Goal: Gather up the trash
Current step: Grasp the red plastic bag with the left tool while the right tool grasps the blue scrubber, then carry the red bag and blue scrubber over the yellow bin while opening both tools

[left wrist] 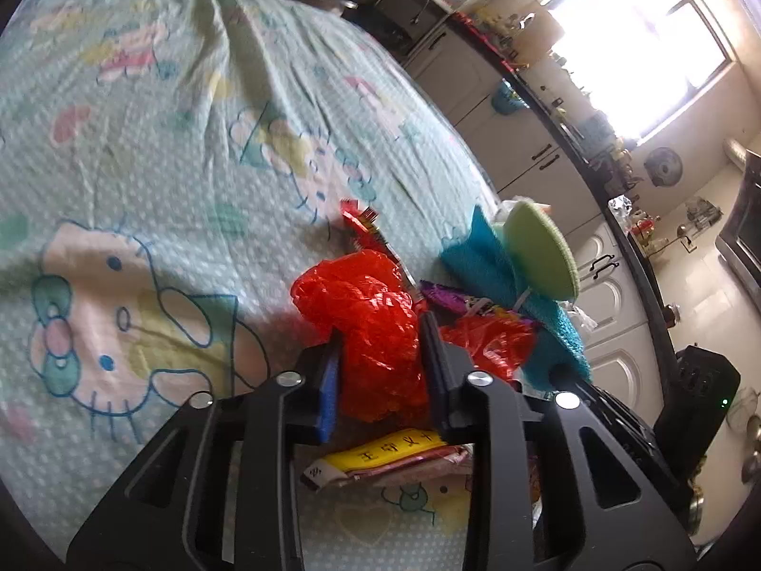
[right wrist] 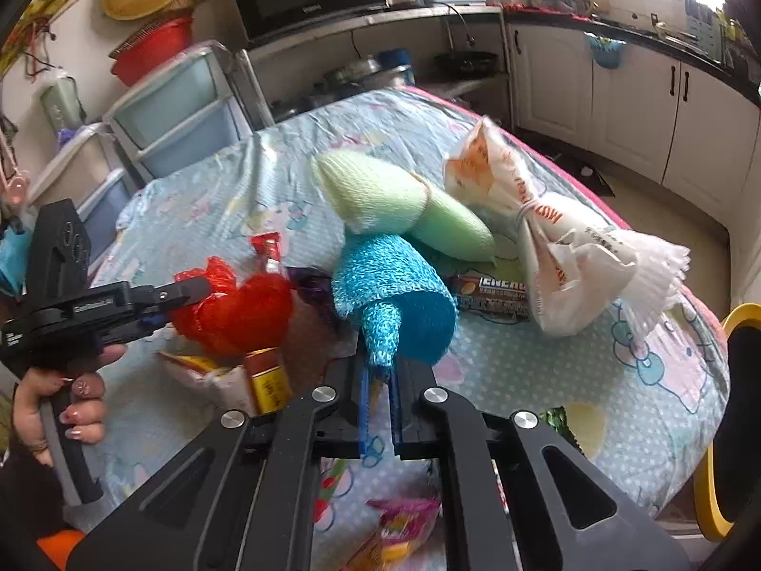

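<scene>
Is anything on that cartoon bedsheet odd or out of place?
Yes. Wrappers and bags litter the sheet. The left gripper pinches a crumpled red plastic bag, while the right gripper pinches a blue mesh scrubber, which hardly looks like trash.

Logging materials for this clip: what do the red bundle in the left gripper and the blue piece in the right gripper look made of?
Red bundle: thin plastic film, likely a bag; glossy, translucent, crinkled.
Blue piece: apparently knitted or mesh synthetic cloth; open weave with a slight sparkle.
</scene>
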`<control>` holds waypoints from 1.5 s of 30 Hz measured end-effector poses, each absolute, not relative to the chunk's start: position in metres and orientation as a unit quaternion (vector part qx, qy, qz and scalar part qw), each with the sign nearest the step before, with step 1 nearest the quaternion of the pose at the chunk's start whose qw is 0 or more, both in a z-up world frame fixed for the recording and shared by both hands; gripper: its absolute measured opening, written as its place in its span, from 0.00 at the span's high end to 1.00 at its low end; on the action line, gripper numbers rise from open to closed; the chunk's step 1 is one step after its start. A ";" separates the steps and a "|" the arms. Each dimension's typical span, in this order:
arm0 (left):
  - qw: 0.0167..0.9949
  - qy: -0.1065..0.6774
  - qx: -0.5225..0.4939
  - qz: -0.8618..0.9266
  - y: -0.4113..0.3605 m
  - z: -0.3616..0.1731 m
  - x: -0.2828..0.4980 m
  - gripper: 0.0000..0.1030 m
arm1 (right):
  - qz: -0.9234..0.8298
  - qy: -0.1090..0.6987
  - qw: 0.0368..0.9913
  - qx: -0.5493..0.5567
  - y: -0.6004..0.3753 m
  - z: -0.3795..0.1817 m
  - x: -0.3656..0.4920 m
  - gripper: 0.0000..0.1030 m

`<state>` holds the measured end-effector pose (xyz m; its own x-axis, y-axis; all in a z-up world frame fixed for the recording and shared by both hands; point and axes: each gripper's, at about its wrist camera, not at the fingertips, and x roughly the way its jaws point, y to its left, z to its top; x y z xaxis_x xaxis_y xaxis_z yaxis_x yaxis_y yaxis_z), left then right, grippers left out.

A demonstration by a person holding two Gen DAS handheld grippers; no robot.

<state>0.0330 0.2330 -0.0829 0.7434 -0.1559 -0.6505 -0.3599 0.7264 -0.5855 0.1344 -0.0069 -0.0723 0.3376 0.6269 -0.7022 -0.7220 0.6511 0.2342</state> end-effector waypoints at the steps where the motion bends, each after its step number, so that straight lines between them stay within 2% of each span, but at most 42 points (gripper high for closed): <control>1: 0.864 0.348 -0.360 0.057 0.232 -0.078 0.029 0.80 | 0.416 0.396 0.817 -0.059 -0.009 -0.070 0.133 0.94; 13: 0.915 0.285 -0.284 0.025 0.194 -0.007 0.009 0.83 | 0.422 0.342 0.839 -0.025 -0.062 -0.025 0.098 0.96; 22: 0.934 0.268 -0.238 -0.004 0.157 0.024 0.021 0.83 | 0.406 0.310 0.859 0.006 -0.099 0.003 0.089 0.96; 45: 0.943 0.271 -0.175 -0.087 0.066 0.039 0.075 0.83 | 0.315 0.283 0.904 0.059 -0.191 0.021 0.084 0.96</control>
